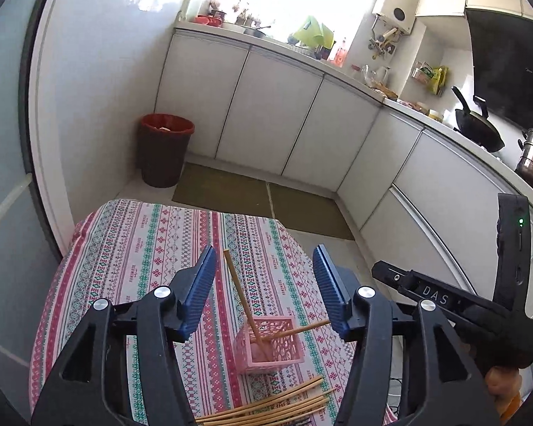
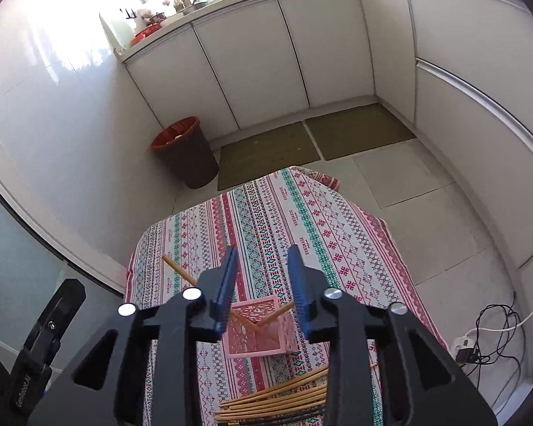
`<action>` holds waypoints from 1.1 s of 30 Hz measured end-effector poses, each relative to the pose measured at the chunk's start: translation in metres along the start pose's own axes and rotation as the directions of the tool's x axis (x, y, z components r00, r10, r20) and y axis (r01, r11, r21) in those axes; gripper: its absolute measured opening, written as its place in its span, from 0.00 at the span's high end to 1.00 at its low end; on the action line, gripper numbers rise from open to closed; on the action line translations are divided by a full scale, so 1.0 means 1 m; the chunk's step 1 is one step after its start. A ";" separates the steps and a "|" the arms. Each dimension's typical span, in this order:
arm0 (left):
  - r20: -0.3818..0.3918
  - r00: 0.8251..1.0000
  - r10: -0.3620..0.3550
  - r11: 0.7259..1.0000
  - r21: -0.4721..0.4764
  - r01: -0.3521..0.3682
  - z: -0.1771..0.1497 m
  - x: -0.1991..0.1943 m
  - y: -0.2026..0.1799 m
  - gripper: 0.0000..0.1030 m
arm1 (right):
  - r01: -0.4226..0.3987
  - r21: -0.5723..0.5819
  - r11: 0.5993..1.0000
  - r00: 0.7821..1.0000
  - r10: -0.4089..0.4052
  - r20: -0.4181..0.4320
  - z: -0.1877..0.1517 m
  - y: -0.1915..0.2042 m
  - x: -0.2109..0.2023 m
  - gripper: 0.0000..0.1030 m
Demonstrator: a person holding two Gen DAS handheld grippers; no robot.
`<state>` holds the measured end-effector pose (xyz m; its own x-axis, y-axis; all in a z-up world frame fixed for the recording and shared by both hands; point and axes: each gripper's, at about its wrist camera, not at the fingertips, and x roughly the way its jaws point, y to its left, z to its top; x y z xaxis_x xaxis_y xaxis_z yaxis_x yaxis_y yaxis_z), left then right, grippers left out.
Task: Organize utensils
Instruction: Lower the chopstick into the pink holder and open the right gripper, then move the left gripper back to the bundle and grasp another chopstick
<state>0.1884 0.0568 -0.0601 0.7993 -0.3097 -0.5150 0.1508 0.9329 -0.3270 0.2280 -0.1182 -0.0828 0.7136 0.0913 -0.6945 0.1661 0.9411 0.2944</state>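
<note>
A pink lattice holder stands on the patterned tablecloth. Two wooden chopsticks lean in it, one to the left and one to the right. Several loose chopsticks lie in a pile on the cloth in front of the holder. My left gripper is open and empty above the holder. My right gripper is open and empty above it too. The right gripper's body shows in the left wrist view.
A dark bin with a red liner stands on the floor beyond the table. White cabinets run along the far wall. Green floor mats lie before them. Cables and a plug lie at right.
</note>
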 end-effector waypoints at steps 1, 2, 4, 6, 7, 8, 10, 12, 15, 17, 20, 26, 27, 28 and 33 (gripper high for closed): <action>-0.004 1.000 0.003 1.000 0.002 -0.003 -0.002 -0.001 0.000 0.42 | 0.011 -0.008 1.000 1.000 -0.011 0.003 -0.002 0.002 -0.001 0.61; -0.005 1.000 0.010 1.000 0.007 -0.010 -0.003 -0.002 -0.002 0.40 | 0.020 -0.013 1.000 1.000 -0.020 0.004 -0.005 0.002 -0.003 0.57; -0.006 1.000 0.019 1.000 0.018 -0.019 -0.007 -0.005 -0.005 0.37 | 0.043 -0.019 0.999 0.999 -0.043 0.001 -0.011 0.002 -0.007 0.53; -0.008 0.999 0.032 0.999 0.033 -0.032 -0.009 -0.007 -0.009 0.34 | 0.073 -0.020 0.997 0.997 -0.073 0.005 -0.016 0.000 -0.012 0.47; -0.007 0.999 0.039 0.998 0.039 -0.039 -0.010 -0.009 -0.011 0.33 | 0.082 -0.019 0.996 0.997 -0.082 0.008 -0.019 -0.002 -0.015 0.46; -0.004 0.999 0.044 0.998 0.044 -0.044 -0.011 -0.011 -0.012 0.32 | 0.090 -0.019 0.996 0.996 -0.090 0.008 -0.021 -0.004 -0.017 0.45; -0.002 0.999 0.054 0.997 0.055 -0.053 -0.015 -0.015 -0.013 0.28 | 0.113 -0.022 0.993 0.994 -0.113 0.010 -0.026 -0.007 -0.023 0.43; -0.009 0.998 0.065 0.996 0.065 -0.065 -0.018 -0.017 -0.015 0.23 | 0.139 -0.020 0.990 0.990 -0.138 0.021 -0.032 -0.011 -0.030 0.36; -0.026 0.996 0.089 0.993 0.085 -0.087 -0.026 -0.018 -0.017 0.18 | 0.164 -0.006 0.986 0.986 -0.163 0.035 -0.042 -0.017 -0.042 0.30; -0.032 0.995 0.099 0.991 0.097 -0.096 -0.032 -0.020 -0.018 0.13 | 0.186 0.001 0.982 0.982 -0.186 0.043 -0.048 -0.020 -0.050 0.26; -0.045 0.991 0.126 0.986 0.112 -0.120 -0.045 -0.020 -0.018 0.07 | 0.227 0.007 0.974 0.972 -0.227 0.066 -0.060 -0.025 -0.063 0.18; -0.243 0.964 0.108 0.977 0.206 -0.058 -0.079 0.003 -0.026 0.07 | 0.308 -0.001 0.952 0.946 -0.306 0.112 -0.094 -0.054 -0.091 0.07; -0.315 0.945 0.085 0.974 0.226 -0.012 -0.088 0.012 -0.030 0.07 | 0.311 0.003 0.950 0.947 -0.310 0.087 -0.101 -0.064 -0.092 0.07; -0.383 0.922 0.056 0.971 0.237 0.040 -0.097 0.021 -0.033 0.07 | 0.309 0.012 0.951 0.949 -0.309 0.058 -0.107 -0.074 -0.093 0.07; -0.591 0.806 0.015 0.921 0.322 0.219 -0.144 0.054 -0.066 0.07 | 0.283 0.201 0.938 0.958 -0.266 -0.109 -0.137 -0.144 -0.098 0.07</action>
<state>0.1377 -0.0481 -0.1805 0.3027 -0.3441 -0.8888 0.5013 0.8506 -0.1586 0.0412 -0.2179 -0.1475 0.5649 -0.1272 -0.8153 0.4950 0.8427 0.2115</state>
